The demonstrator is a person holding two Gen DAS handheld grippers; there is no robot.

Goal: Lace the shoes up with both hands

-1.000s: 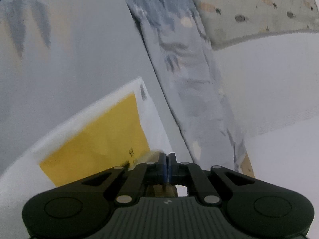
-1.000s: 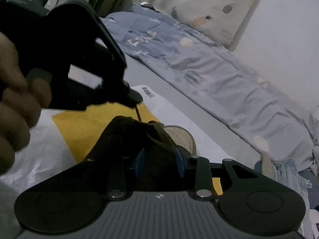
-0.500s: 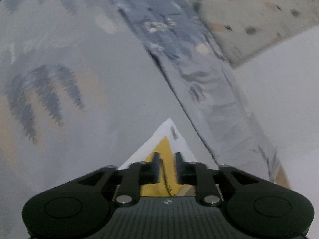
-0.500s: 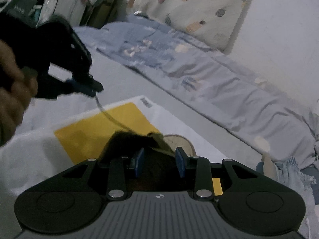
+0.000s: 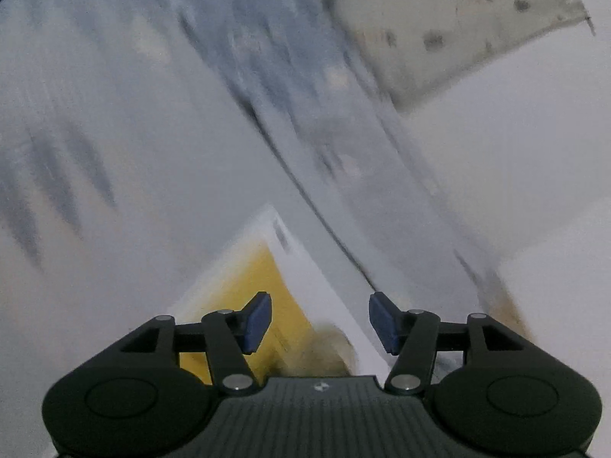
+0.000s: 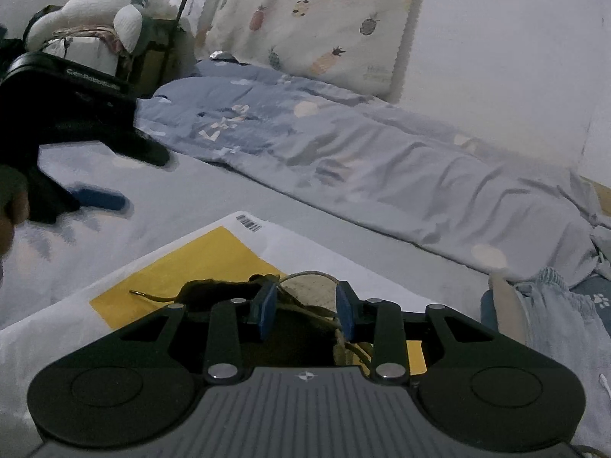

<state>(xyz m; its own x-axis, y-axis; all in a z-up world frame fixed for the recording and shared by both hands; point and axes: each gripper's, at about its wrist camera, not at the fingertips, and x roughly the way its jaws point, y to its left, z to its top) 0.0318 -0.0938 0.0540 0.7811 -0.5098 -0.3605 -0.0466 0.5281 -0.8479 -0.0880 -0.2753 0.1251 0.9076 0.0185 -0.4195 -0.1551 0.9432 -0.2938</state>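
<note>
shoe dark brown; bag yellow-white; quilt blue, patterned; curtain cream, pineapples

Shoe: dark upper, pale woven sole edge, lying on a white-and-yellow mailer on the bed; largely hidden, orientation unclear. Lace: thin, dark, one loose end with tip trailing left across the yellow panel, slack and unheld.
</note>
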